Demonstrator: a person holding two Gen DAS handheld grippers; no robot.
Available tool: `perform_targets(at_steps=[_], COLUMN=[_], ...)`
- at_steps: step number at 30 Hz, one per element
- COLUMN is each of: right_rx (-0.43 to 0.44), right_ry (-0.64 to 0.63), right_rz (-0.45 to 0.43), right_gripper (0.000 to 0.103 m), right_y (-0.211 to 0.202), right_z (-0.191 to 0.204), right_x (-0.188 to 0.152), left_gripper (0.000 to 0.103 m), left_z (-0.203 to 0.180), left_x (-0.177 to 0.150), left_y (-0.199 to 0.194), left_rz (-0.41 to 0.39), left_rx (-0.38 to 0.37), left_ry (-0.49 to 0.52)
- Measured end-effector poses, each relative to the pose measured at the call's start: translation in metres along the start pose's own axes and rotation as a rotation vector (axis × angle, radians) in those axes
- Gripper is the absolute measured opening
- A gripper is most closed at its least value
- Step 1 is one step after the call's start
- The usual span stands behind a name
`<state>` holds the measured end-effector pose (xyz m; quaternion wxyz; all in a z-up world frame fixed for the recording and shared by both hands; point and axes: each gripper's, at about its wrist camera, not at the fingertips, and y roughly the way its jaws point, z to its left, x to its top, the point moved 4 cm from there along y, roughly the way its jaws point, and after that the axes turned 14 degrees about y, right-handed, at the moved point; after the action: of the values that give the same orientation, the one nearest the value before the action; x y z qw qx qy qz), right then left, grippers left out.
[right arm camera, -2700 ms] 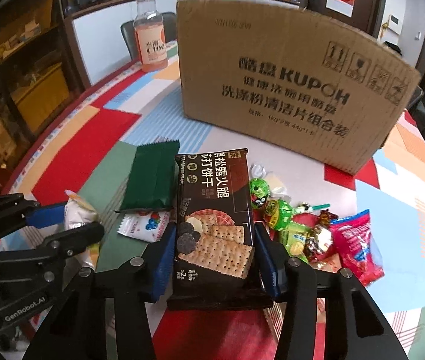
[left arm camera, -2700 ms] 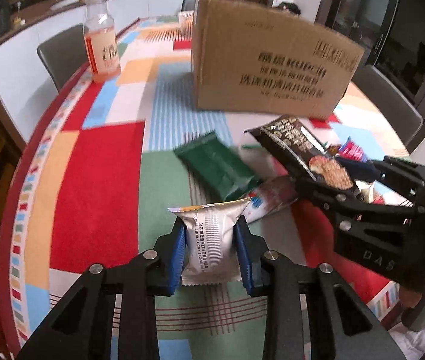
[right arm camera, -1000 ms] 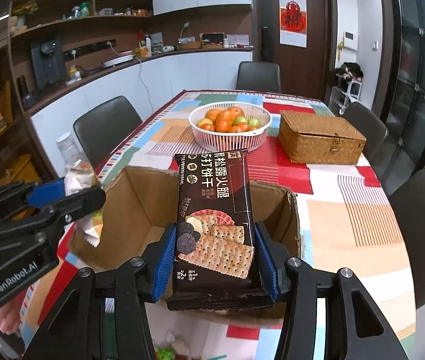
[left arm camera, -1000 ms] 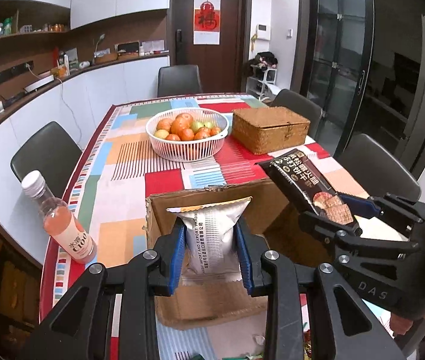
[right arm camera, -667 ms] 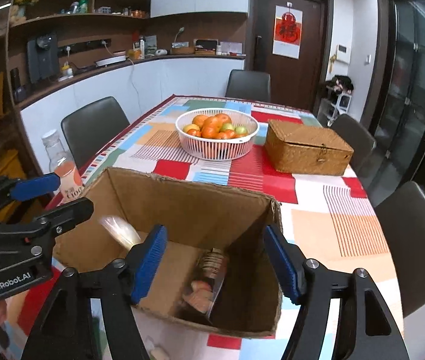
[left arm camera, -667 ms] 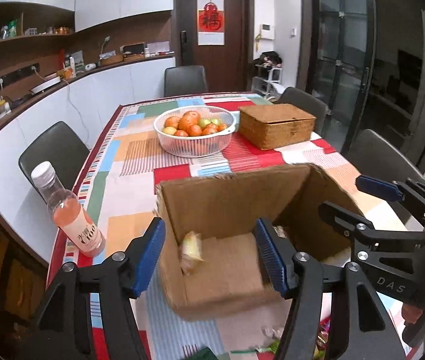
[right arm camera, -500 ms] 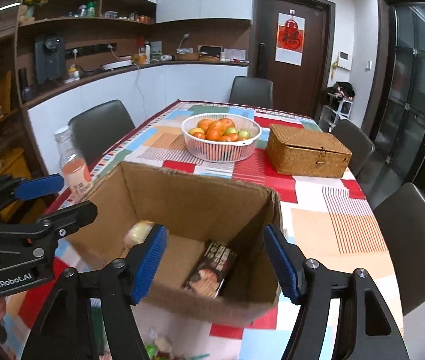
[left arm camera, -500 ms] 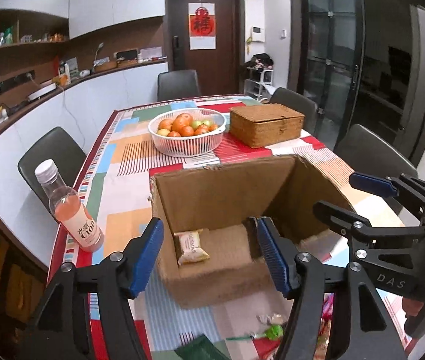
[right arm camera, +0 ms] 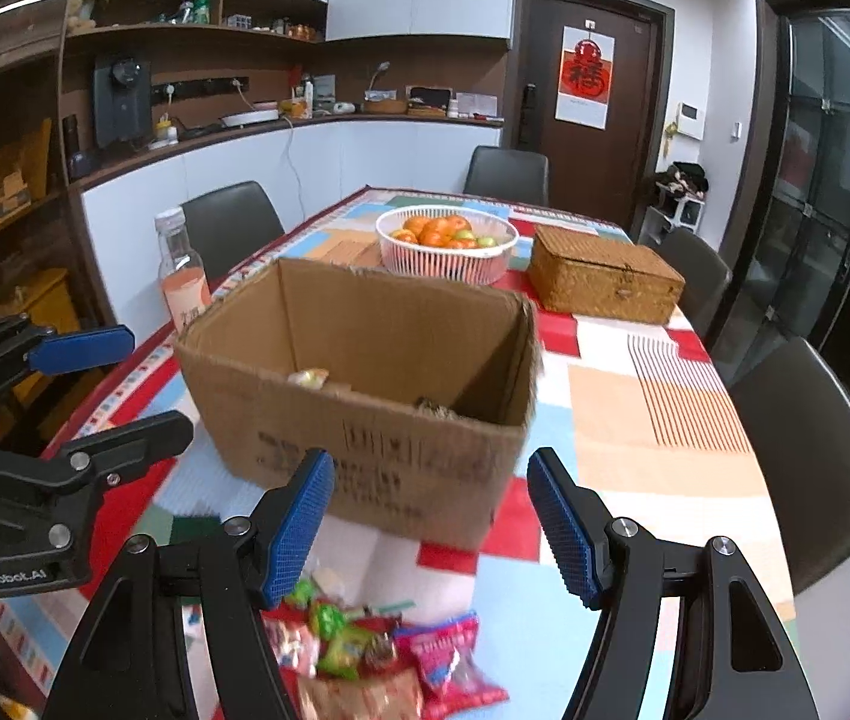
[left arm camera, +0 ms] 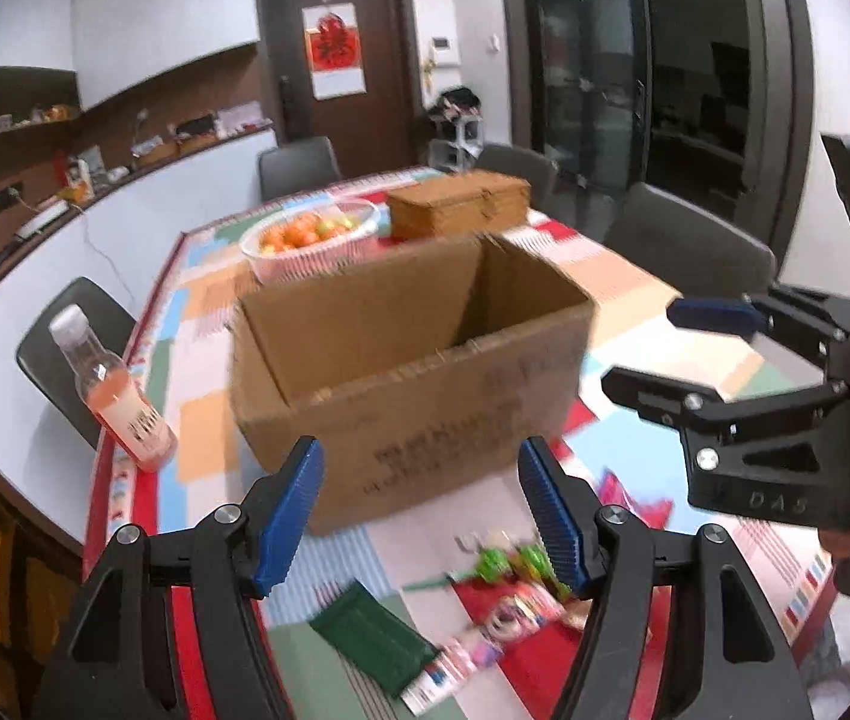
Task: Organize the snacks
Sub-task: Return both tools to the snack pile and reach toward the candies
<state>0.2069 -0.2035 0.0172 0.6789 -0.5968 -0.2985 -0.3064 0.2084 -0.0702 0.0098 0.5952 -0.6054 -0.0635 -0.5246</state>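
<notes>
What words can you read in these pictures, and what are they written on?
"GenRobot.AI": on the left gripper, right wrist view.
"DAS": on the right gripper, left wrist view.
"福": red poster on the door.
Cardboard box: black print, too blurred to read.
Bottle: label too blurred.
Snack wrappers: too blurred.

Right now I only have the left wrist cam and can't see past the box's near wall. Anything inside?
Observer: Yes. The right wrist view shows a pale packet in the box, just behind the near wall, left of centre.
Operator: Only that one?
Observer: No. Something dark peeks over the same wall further right, likely a second packet; too little of it shows to say more.
</notes>
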Motion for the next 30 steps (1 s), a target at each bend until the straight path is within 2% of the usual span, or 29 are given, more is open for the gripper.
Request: perform_targets(at_steps=[6, 17, 25, 30], right_rx=[-0.031, -0.071, -0.141, -0.143], right_ry=[-0.005, 0.035, 0.025, 0.038], right_rz=[0.058, 0.238, 0.304, 0.347], right_gripper=[0.068, 0.068, 0.068, 0.068], right_y=[-0.002, 0.023, 0.044, 0.056], right_z=[-0.009, -0.026, -0.037, -0.04], right_x=[-0.027, -0.08, -0.097, -0.105], left_gripper=[0.067, 0.067, 0.066, 0.066], left_z=[-0.023, -0.045, -0.047, -0.047], left_x=[-0.023, -0.055, -0.074, -0.078], left_y=[0.012, 0.044, 0.082, 0.1], left_rz=[0.072, 0.196, 0.291, 0.316], left_rx=[-0.042, -0.095, -0.125, -0.154], left_ry=[0.033, 0.089, 0.101, 0.095])
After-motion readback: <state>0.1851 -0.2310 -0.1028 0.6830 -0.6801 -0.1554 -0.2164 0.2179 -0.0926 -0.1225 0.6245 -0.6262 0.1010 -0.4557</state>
